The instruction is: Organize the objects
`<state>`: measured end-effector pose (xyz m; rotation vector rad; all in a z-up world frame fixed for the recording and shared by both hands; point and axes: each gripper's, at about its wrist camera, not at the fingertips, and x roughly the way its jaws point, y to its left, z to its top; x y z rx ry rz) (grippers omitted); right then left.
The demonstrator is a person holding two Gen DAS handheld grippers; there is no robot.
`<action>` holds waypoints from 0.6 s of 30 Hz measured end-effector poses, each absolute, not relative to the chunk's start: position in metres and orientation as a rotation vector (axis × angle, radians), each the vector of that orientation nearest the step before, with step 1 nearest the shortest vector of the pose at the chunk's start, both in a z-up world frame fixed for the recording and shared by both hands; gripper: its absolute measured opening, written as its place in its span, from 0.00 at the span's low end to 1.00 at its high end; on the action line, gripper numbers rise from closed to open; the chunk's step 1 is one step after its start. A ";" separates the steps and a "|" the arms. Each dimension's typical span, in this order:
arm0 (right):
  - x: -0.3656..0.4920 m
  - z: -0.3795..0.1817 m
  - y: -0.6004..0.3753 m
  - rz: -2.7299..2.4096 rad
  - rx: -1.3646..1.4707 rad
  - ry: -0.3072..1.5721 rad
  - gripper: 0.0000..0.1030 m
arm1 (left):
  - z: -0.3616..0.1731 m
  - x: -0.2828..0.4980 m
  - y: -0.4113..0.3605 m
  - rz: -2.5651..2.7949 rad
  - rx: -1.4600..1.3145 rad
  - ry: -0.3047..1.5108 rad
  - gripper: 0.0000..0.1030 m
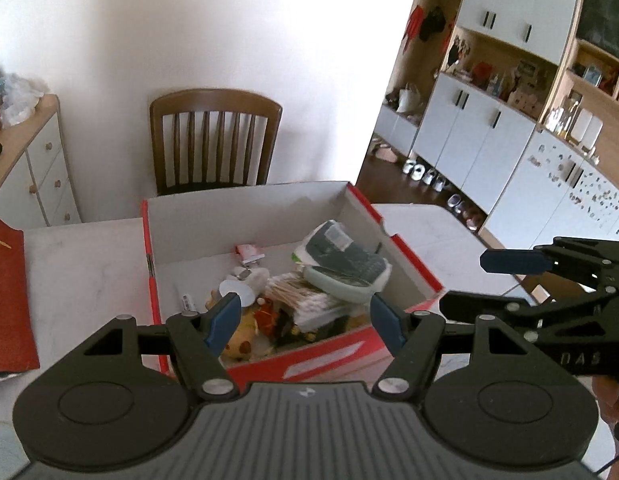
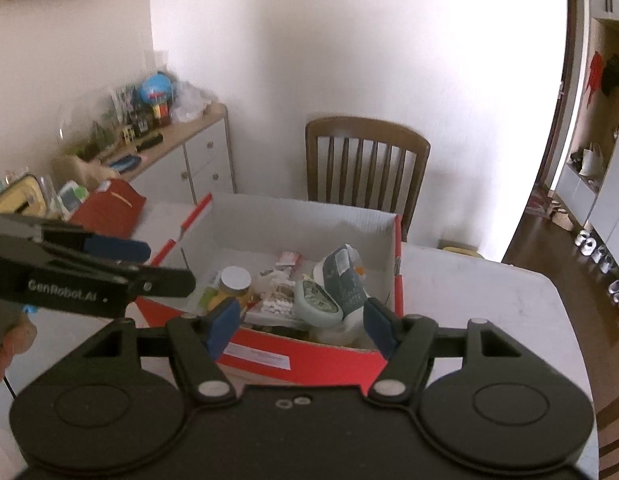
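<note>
An open red shoebox [image 1: 337,350] [image 2: 309,354] with a white inside stands on the white table [image 1: 81,264] [image 2: 489,312]. Inside lie a grey-green pouch [image 1: 345,258] [image 2: 343,280], a pack of cotton swabs [image 1: 305,300] [image 2: 275,304], a white-lidded jar [image 2: 235,280] and a yellow plush toy [image 1: 241,342]. My left gripper [image 1: 305,320] [image 2: 169,264] hangs open above the box's near wall with nothing between its blue pads. My right gripper [image 2: 299,322] [image 1: 481,282] is open and empty too, just to the right of the left one.
A red box lid [image 1: 7,292] [image 2: 109,208] lies on the table's left side. A wooden chair [image 1: 215,140] [image 2: 365,160] stands behind the box. A cluttered sideboard [image 1: 33,160] [image 2: 197,152] is at the left wall, tall cabinets [image 1: 489,128] at the right.
</note>
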<state>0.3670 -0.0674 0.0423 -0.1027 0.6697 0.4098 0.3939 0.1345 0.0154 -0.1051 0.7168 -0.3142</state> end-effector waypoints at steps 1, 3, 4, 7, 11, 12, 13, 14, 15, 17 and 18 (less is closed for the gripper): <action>0.364 0.044 -0.069 0.417 -0.096 0.668 0.67 | 0.018 0.389 0.134 -0.315 -0.111 0.710 0.69; 0.357 0.047 -0.071 0.423 -0.098 0.658 0.67 | 0.021 0.381 0.134 -0.312 -0.119 0.698 0.69; 0.354 0.048 -0.072 0.426 -0.099 0.654 0.68 | 0.021 0.375 0.133 -0.309 -0.122 0.692 0.69; 0.346 0.051 -0.075 0.440 -0.088 0.646 0.69 | 0.023 0.362 0.130 -0.299 -0.113 0.679 0.69; 0.336 0.053 -0.077 0.455 -0.081 0.633 0.72 | 0.025 0.346 0.126 -0.276 -0.095 0.668 0.69; 0.333 0.053 -0.077 0.458 -0.081 0.630 0.73 | 0.026 0.343 0.126 -0.273 -0.098 0.666 0.69; 0.330 0.052 -0.077 0.460 -0.078 0.627 0.74 | 0.025 0.340 0.126 -0.268 -0.104 0.665 0.71; 0.328 0.052 -0.077 0.461 -0.073 0.625 0.74 | 0.026 0.337 0.127 -0.263 -0.108 0.663 0.77; 0.325 0.051 -0.078 0.464 -0.067 0.625 0.75 | 0.026 0.334 0.126 -0.258 -0.111 0.658 0.77; 0.321 0.050 -0.079 0.465 -0.059 0.620 0.75 | 0.026 0.328 0.126 -0.248 -0.117 0.652 0.77; 0.320 0.050 -0.079 0.464 -0.056 0.616 0.76 | 0.025 0.326 0.125 -0.243 -0.117 0.651 0.77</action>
